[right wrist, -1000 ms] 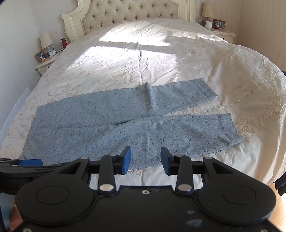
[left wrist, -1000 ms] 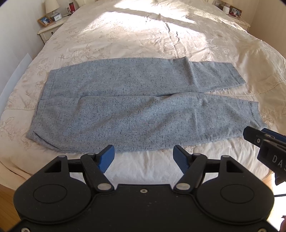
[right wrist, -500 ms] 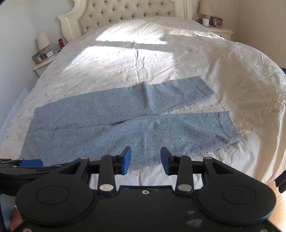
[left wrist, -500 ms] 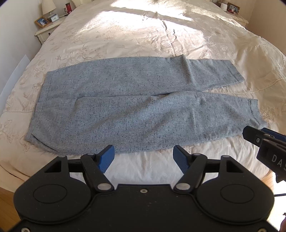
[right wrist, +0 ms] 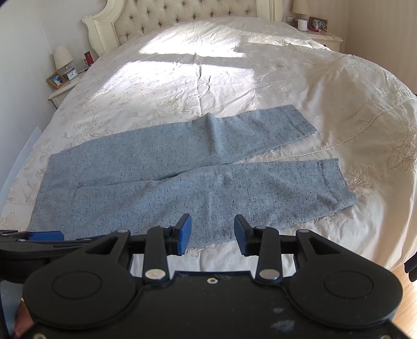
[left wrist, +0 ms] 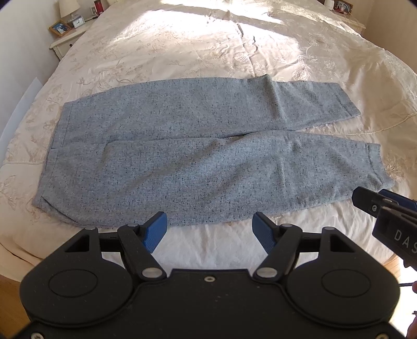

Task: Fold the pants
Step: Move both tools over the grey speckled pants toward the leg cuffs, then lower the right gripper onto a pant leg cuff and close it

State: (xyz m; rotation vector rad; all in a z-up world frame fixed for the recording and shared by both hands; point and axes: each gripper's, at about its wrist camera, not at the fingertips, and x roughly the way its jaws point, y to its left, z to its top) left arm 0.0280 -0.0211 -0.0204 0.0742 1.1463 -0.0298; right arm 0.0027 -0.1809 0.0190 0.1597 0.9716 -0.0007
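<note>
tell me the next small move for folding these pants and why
Probably lower both grippers to the near edge of the grey pants and pinch it. The pants lie flat and unfolded on the bed, legs side by side, and the left gripper and right gripper both hang open just short of that edge, holding nothing. Gripping the near leg would let it be folded over the far one.

Home bedroom (tufted headboard [right wrist: 182, 15], bed [right wrist: 208, 65])

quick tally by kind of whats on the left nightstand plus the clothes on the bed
pants: 1, grey, laid flat on the bed
lamp: 1
picture frame: 1
clock: 1
red item: 1, too small to identify
total: 5
</note>
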